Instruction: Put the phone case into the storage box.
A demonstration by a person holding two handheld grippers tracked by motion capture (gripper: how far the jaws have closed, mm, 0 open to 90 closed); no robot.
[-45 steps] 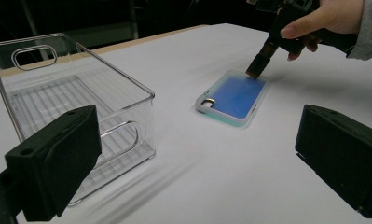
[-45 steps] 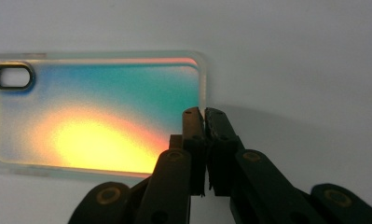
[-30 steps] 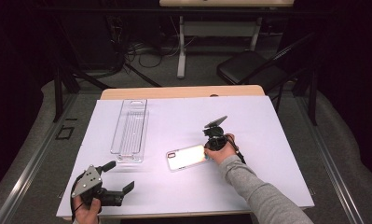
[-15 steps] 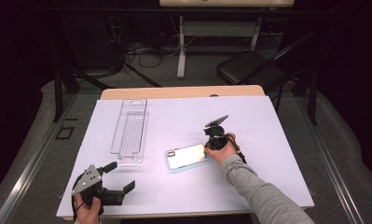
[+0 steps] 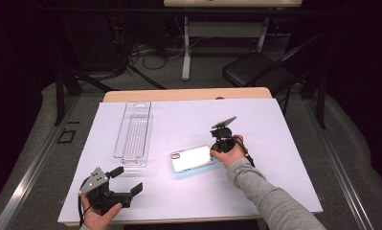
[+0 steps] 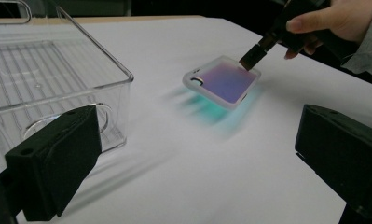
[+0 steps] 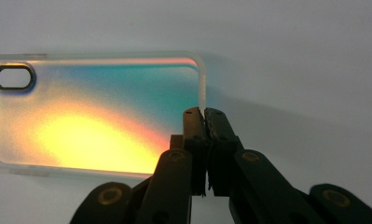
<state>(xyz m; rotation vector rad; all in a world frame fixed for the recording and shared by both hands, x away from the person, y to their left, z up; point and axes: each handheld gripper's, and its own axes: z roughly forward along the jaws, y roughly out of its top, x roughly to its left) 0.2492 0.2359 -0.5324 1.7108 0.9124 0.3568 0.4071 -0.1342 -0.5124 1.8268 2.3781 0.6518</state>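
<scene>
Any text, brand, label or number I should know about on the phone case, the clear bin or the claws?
None readable: the iridescent phone case is bare apart from its camera cutout, the clear bin shows only moulded ribs, and the left claw and right claw carry no markings.

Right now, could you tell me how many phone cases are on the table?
1: the iridescent phone case lies mid-table, right of the clear plastic bin, its edge pinched by the right gripper.
</scene>
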